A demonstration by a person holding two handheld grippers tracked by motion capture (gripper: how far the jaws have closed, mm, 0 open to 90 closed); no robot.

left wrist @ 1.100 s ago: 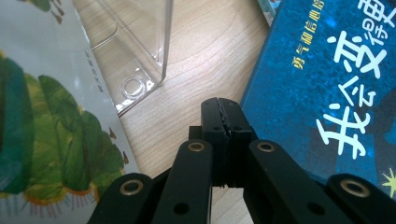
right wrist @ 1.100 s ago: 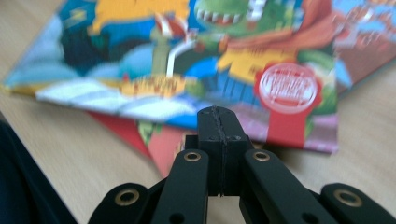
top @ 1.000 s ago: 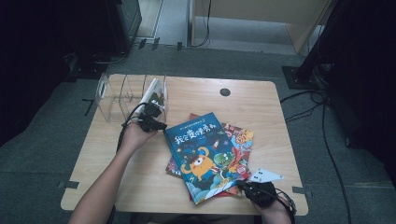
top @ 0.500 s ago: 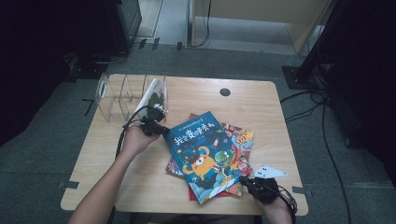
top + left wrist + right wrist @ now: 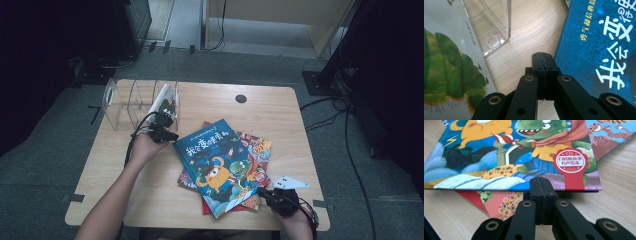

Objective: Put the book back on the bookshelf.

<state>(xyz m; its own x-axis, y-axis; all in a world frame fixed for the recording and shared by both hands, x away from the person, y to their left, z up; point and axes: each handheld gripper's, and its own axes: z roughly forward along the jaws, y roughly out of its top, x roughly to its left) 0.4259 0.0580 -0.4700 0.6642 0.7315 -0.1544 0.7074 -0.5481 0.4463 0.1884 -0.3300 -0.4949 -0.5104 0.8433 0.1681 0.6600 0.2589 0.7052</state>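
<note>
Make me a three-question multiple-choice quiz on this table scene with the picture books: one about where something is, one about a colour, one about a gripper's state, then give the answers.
1. Where does the clear plastic rack stand?
A. at the table's far left
B. at the table's near right
C. on the floor

2. What is the main colour of the top book on the pile?
A. yellow
B. blue
C. white

3. How do the left gripper's jaws stand?
A. wide open
B. clamped on a book
C. shut on nothing

Answers:
1. A, the high view shows it at the far left of the table, with a white book standing in it.
2. B, its cover is blue with an orange monster.
3. C, the left gripper view shows the jaws pressed together over bare wood beside the book's edge.
</note>
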